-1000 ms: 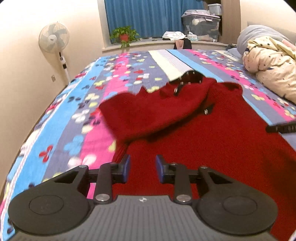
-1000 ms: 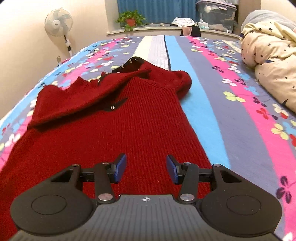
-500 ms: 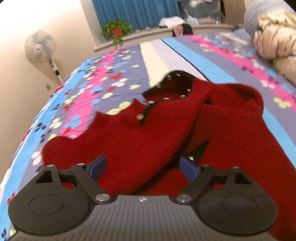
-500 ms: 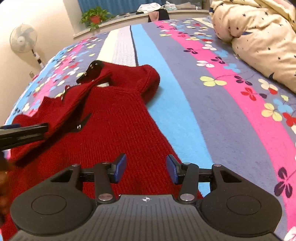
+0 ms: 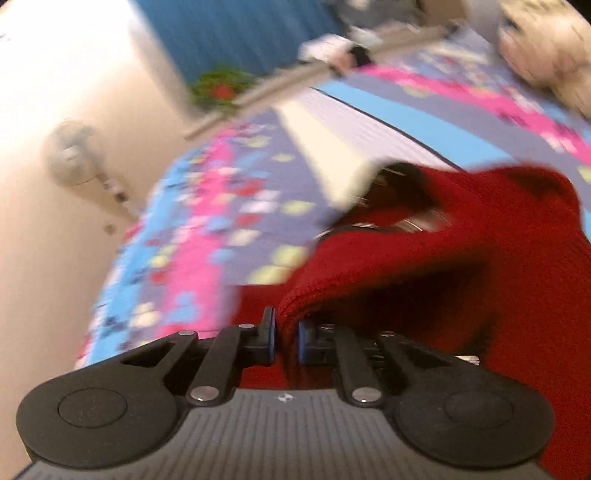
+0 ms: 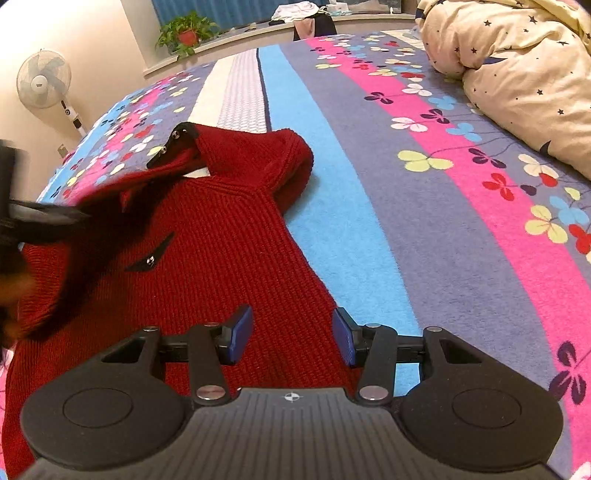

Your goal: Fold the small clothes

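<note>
A small red knit sweater (image 6: 229, 240) with a black studded collar (image 6: 173, 142) lies on the bed. My left gripper (image 5: 283, 341) is shut on the edge of its folded-over left sleeve (image 5: 388, 266) and holds it lifted; this view is blurred. The left gripper also shows as a dark blur in the right wrist view (image 6: 33, 218), at the sweater's left side. My right gripper (image 6: 291, 338) is open and empty, low over the sweater's right edge near the hem. The right sleeve (image 6: 291, 162) is tucked by the shoulder.
The sweater rests on a striped floral bedspread (image 6: 424, 192). A cream star-print duvet (image 6: 517, 74) is piled at the right. A standing fan (image 6: 44, 79) is by the left wall. A potted plant (image 6: 186, 31) and clothes sit on the far sill.
My left gripper has closed on the folded sleeve's edge and lifted it, swinging fast. My right gripper stayed open and shifted slightly toward the sweater's right edge.
</note>
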Available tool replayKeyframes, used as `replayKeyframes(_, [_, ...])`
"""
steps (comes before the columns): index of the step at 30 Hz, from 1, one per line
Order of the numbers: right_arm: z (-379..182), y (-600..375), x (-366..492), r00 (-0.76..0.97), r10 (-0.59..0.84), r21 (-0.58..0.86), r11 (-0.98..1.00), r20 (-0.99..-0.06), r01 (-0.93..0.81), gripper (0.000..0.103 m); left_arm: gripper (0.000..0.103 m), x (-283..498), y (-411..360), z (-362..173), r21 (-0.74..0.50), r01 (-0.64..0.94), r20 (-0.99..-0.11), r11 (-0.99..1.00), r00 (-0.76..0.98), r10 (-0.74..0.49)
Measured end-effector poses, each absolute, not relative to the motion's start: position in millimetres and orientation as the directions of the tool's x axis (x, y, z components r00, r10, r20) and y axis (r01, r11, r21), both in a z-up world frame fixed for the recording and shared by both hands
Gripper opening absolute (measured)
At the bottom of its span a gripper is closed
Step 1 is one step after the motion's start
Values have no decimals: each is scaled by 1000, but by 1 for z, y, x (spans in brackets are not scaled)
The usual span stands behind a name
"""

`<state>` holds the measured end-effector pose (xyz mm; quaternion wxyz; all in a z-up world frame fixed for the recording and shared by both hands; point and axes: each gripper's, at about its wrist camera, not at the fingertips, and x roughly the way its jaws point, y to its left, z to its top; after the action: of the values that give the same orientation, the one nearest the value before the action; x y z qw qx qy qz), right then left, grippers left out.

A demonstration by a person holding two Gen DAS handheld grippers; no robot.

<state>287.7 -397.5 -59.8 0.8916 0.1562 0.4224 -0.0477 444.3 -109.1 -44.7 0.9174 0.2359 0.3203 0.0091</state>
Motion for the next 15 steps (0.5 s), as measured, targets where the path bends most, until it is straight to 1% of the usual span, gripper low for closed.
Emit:
replayKeyframes(3, [-59,-395,287,639,56,243,947,-767,209,50,12,440,-19,-10,387,-33,-553,921,791,261])
replayKeyframes(6, [-57,-392,286,641,64,249,947,-765,202,50,12,428,94,13,350,-264,-523,899,741,421])
replayKeyframes(8, [-55,-390,285,642,67,249,948,-763,197,50,14,413,171,22,331,-442,-505,834,664,552])
replayKeyframes(9, [-55,-390,285,643,69,249,949,-763,194,50,20,403,208,25,315,-531,-509,787,606,612])
replayKeyframes(10, [-55,-389,285,643,71,249,949,-763,191,50,27,391,246,24,276,-619,-540,735,533,652])
replayKeyframes(11, [-55,-388,285,642,72,249,950,-763,189,50,46,376,280,21,212,-692,-595,690,469,653])
replayKeyframes(12, [-56,-387,285,640,73,247,951,-765,186,50,50,356,310,15,124,-755,-655,644,425,625])
replayKeyframes(13, [-56,-386,285,639,74,244,952,-766,183,50,49,338,326,10,82,-792,-677,604,401,617])
replayKeyframes(14, [-57,-385,286,637,73,241,953,-767,181,50,49,326,332,6,96,-806,-676,584,378,633])
replayKeyframes(15, [-58,-385,286,635,73,239,954,-769,180,50,51,315,332,1,125,-801,-667,585,369,647])
